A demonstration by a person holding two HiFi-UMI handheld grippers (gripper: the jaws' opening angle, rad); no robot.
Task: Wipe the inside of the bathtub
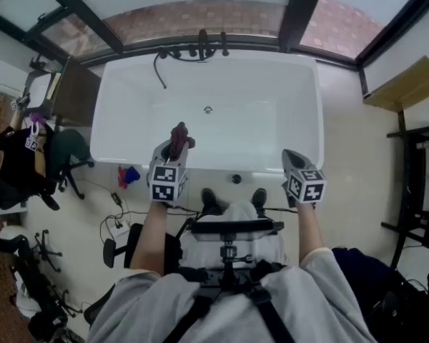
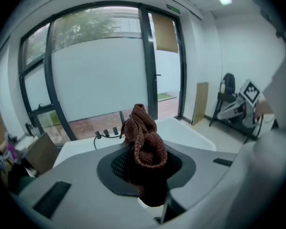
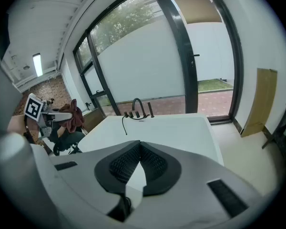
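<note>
The white bathtub (image 1: 272, 113) lies in front of me, with a black faucet (image 1: 200, 48) at its far rim and a drain (image 1: 208, 110) in its floor. My left gripper (image 1: 173, 148) hovers over the tub's near rim, shut on a bunched brown cloth (image 1: 179, 136). In the left gripper view the cloth (image 2: 144, 144) bulges up from between the jaws. My right gripper (image 1: 289, 154) is held over the near right rim, shut with nothing in it. In the right gripper view its pads (image 3: 155, 162) meet at the tip over the tub (image 3: 176, 128).
Glass window panels stand behind the tub. An office chair (image 1: 64, 156) and a red and blue object (image 1: 127, 175) are on the floor at left. A black rack (image 1: 415, 184) and a wooden board (image 1: 407, 84) stand at right.
</note>
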